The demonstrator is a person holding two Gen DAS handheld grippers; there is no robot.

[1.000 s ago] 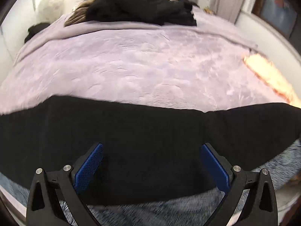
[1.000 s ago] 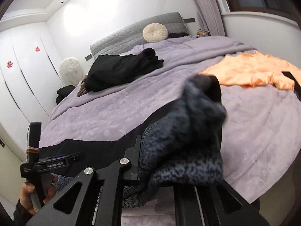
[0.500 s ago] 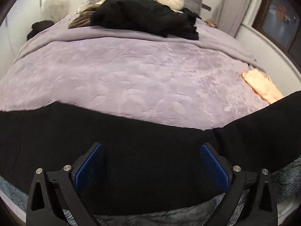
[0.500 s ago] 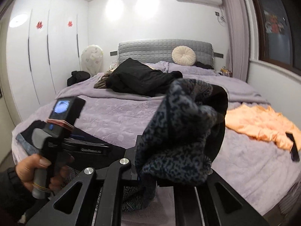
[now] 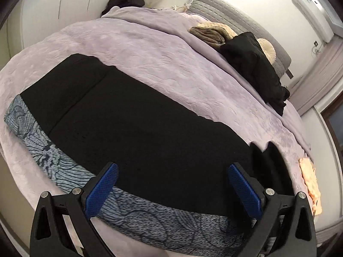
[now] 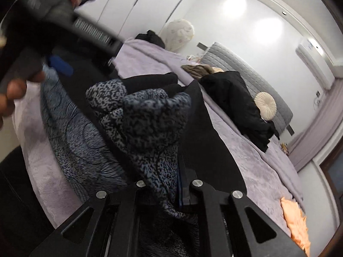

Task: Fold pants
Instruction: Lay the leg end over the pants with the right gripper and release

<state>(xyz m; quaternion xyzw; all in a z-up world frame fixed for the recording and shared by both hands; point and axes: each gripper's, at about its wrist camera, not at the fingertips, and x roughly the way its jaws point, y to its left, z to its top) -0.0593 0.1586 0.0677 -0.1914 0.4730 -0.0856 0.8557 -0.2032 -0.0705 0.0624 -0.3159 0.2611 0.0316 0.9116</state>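
- While both views tilt, my left gripper (image 5: 172,189) stands with its blue pads (image 5: 100,187) spread wide apart, nothing between them, hovering over the pants (image 5: 137,128).
- Pants lie stretched long across the near edge of the bed (image 5: 171,60): black side up, with a blue-grey patterned band (image 5: 70,175) showing along the edge nearest me.
- Right gripper (image 6: 169,167) is pinched together on a bunched end of the pants (image 6: 148,124); patterned cloth spills out above the fingers, and a black flap hangs just beside it.
- From the right wrist view, my left hand (image 6: 15,94) and its tool show blurred at the far end of the pants; I cannot read detail there.
- Landmark is the grey headboard (image 6: 246,72). Round cream cushion (image 6: 265,106) sits against it.
- Black clothing pile (image 5: 255,68) lies on the bed in front of the headboard, touching the cushion in both views.
- Brown fuzzy item (image 5: 212,34) rests just beside that pile, also near the headboard.
- Orange garment (image 6: 297,222) lies on the bed well away from the headboard, at the right rim of both views.
- White air conditioner (image 5: 315,15) is mounted on the wall above the headboard's right end.
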